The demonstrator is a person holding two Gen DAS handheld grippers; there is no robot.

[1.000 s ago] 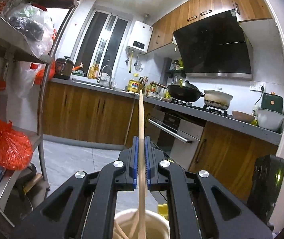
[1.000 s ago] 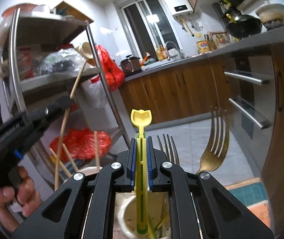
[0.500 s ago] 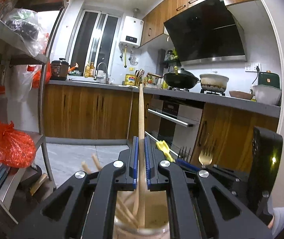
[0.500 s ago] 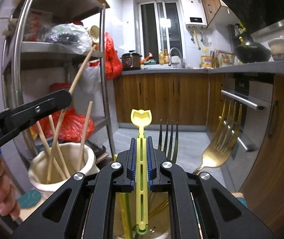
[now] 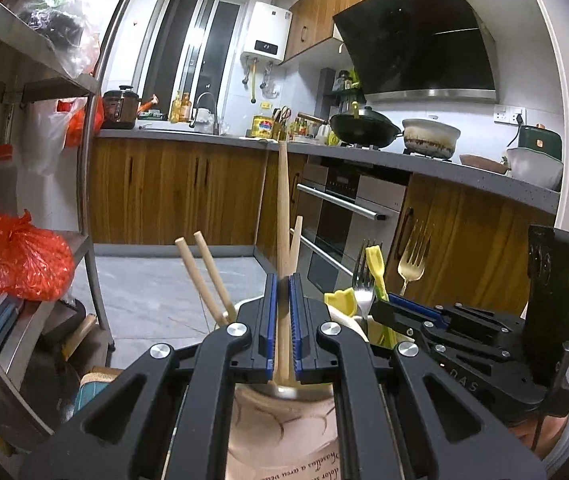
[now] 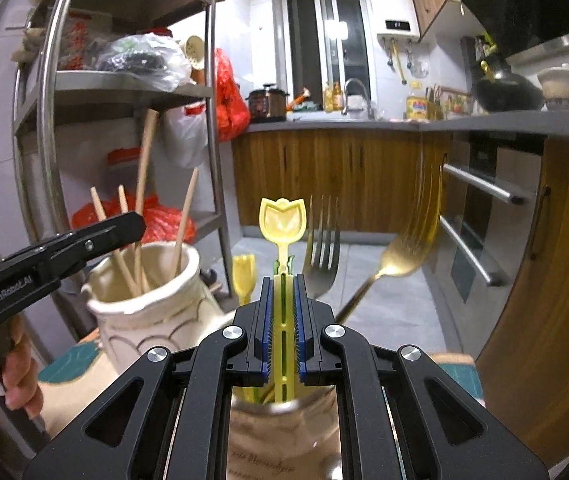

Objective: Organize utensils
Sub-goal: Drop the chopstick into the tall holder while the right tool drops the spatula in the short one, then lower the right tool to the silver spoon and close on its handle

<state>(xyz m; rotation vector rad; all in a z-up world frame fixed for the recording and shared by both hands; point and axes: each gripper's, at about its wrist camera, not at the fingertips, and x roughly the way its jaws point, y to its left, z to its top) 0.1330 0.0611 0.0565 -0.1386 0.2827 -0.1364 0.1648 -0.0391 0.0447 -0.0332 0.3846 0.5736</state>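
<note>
My left gripper (image 5: pixel 283 280) is shut on a long wooden chopstick (image 5: pixel 283 200), whose lower end stands inside a cream ceramic jar (image 5: pixel 284 424). Other wooden chopsticks (image 5: pixel 204 276) lean in the same jar. My right gripper (image 6: pixel 282 284) is shut on a yellow tulip-topped utensil (image 6: pixel 282 220), upright over a second holder (image 6: pixel 284 432) just below it. A silver fork (image 6: pixel 322 256), a gold fork (image 6: pixel 404 256) and another yellow tulip utensil (image 6: pixel 243 276) stand in that holder. The cream ceramic jar (image 6: pixel 144 304) sits to its left, with the left gripper (image 6: pixel 124 228) over it.
A steel shelf rack (image 5: pixel 96 184) with a red plastic bag (image 5: pixel 12 256) stands on the left. Wooden cabinets (image 5: pixel 172 188), an oven (image 5: pixel 344 208) and a countertop with a wok (image 5: pixel 364 126) run along the back and right. A hand (image 6: pixel 16 380) holds the left gripper.
The left gripper has sunk, taking the chopstick deeper into the jar. The right gripper has rolled to level with the yellow utensil; the jar and the right gripper have come into the left view.
</note>
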